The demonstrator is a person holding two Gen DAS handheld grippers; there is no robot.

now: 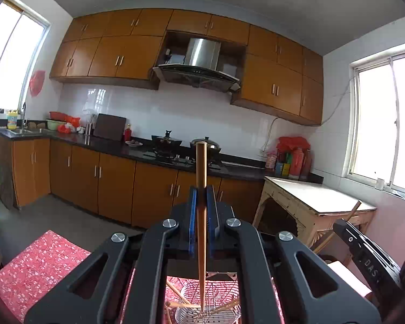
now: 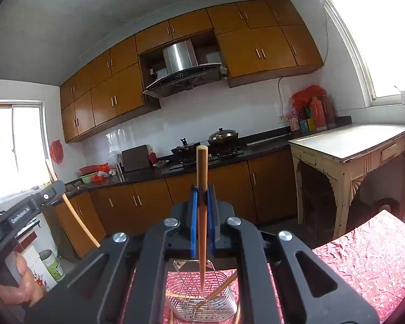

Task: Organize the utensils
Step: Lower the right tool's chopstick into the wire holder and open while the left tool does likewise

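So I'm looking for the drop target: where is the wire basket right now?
The wire basket sits low at the bottom centre of both wrist views, on the red floral cloth, below each claw's upright chopstick, with loose chopsticks lying in it.

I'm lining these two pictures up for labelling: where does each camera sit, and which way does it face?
Left wrist: on the left gripper, facing level at the orange kitchen cabinets; jaws clamp a brown wooden chopstick; right gripper at the right edge.
Right wrist: on the right gripper, facing the same cabinets; its own chopstick; left gripper and hand.
Shared: stove, wire basket.
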